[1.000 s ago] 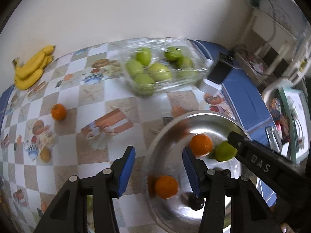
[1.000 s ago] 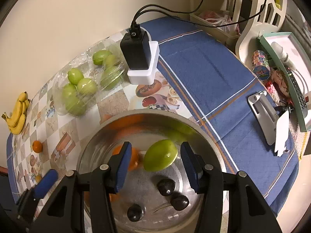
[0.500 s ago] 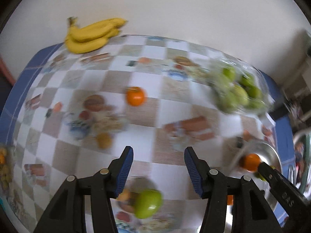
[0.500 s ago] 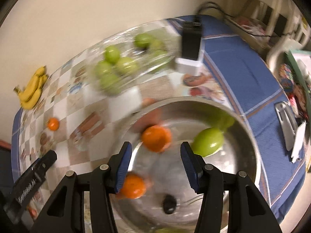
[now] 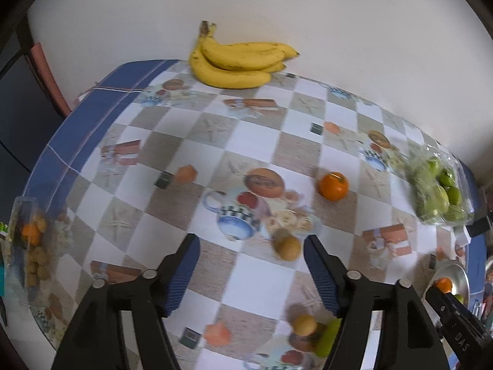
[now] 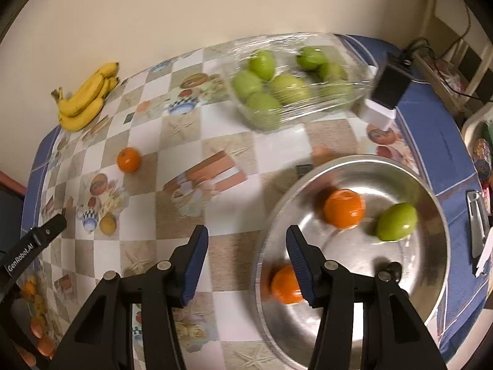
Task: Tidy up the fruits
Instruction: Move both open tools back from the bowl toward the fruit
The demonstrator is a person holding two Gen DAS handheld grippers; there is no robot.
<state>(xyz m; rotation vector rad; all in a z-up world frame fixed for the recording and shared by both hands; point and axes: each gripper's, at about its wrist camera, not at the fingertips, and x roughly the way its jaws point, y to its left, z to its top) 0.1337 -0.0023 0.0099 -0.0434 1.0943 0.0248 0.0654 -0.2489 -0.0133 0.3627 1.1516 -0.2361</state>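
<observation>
The black left gripper (image 5: pixel 251 254) tilts steeply down over the checked tablecloth (image 5: pixel 255 280), its blue-padded jaws opening around nothing, a small tan fruit (image 5: pixel 287 247) just ahead. The right gripper (image 6: pixel 246 248) hangs half-open and empty at the round steel bowl (image 6: pixel 431 277), which holds two oranges (image 6: pixel 343 208) and one green fruit (image 6: pixel 397 221).

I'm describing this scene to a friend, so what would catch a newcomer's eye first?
Probably the big metal bowl at the right, holding two oranges and a green fruit. Next, the banana bunch against the wall, then the wrapped tray of green fruit behind the bowl.
</observation>
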